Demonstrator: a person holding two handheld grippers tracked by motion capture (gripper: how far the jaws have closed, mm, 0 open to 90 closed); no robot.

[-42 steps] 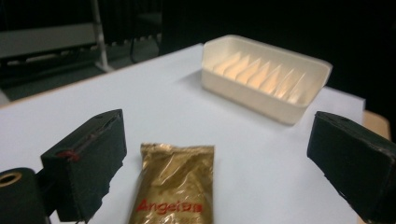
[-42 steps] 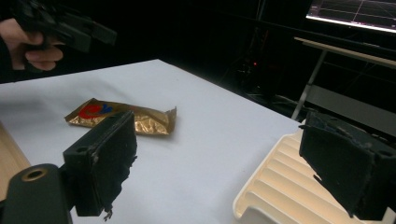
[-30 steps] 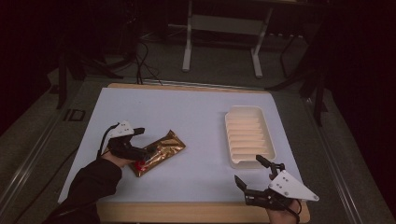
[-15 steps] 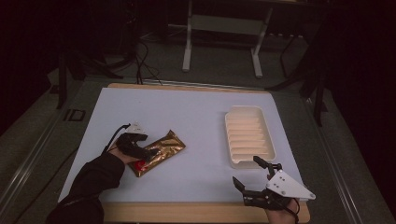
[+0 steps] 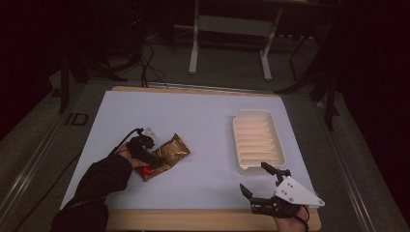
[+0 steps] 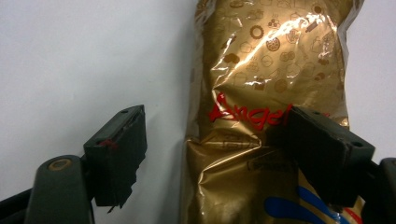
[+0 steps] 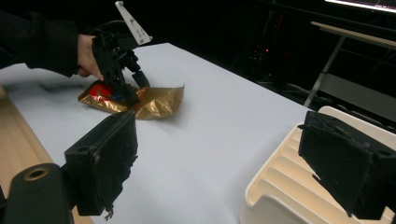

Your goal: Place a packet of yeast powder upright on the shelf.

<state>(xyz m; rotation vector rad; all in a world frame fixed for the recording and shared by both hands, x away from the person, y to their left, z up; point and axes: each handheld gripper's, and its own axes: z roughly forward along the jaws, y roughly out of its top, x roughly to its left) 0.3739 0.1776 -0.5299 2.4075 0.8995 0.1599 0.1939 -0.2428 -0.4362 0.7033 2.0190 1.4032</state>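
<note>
The left tongs [image 6: 205,154] have come down over the gold snack bag [image 6: 271,93] lying on the tabletop [image 5: 208,121] and have just been closing, astride its near end but not yet clamped; right tongs [image 5: 263,181] idle, released, beside the cream tray [image 5: 241,140]

Snack bag [image 6: 271,93]: shiny gold foil, faint printed pattern of small round biscuit and doodle shapes, red script lettering across middle, blue and red patches near bottom end. Tray [image 5: 258,141]: cream, ribbed with parallel ridges. Table cover [image 5: 212,116]: pale lilac-white, plain. Table edge [image 5: 193,220]: light wood tone. Left gripper [image 5: 145,150]: black; cable black. Right gripper [image 5: 263,186]: black, with light grey three-cornered plate. Sleeve [image 5: 99,181]: black. Surroundings: dark, grey floor.
</note>
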